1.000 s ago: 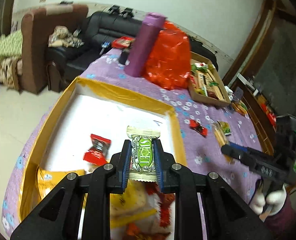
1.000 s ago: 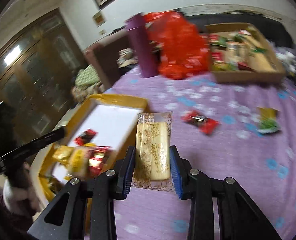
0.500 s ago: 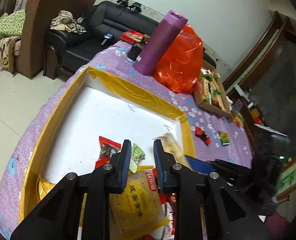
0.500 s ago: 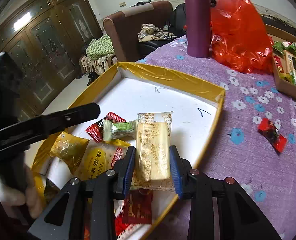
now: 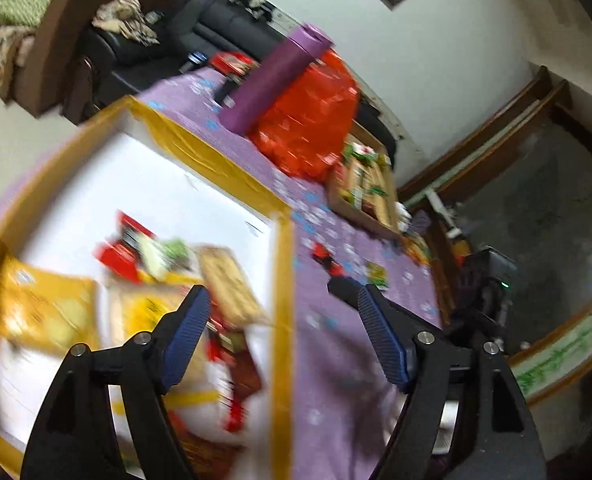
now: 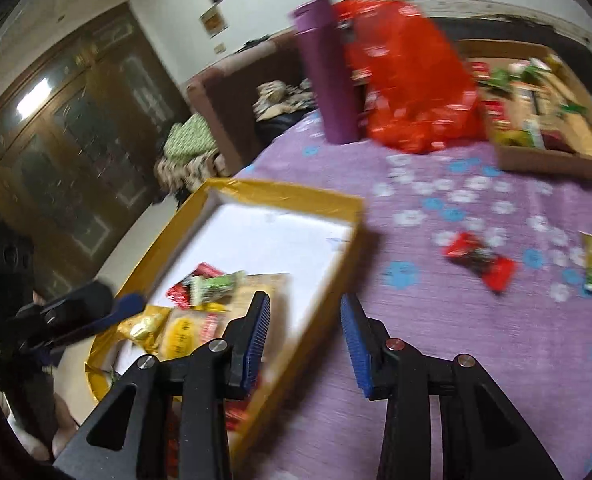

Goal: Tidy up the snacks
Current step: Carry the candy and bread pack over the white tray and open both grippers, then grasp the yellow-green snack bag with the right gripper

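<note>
Lying flat inside the shallow gold-rimmed white-floored box [image 6: 288,196], the long tan biscuit packet [image 6: 264,284] and the small green-wrapped candy [image 6: 216,282] are sitting released among red and yellow wrappers. Both are looking light, crinkly and slippery, best pinched across the narrow middle. The left gripper [image 5: 284,332] and right gripper [image 6: 304,340] have just been opening and are holding nothing. The right wrist view is showing loose sweets beside the box, a red one [image 6: 480,262]; the left view is blurring these.
</note>
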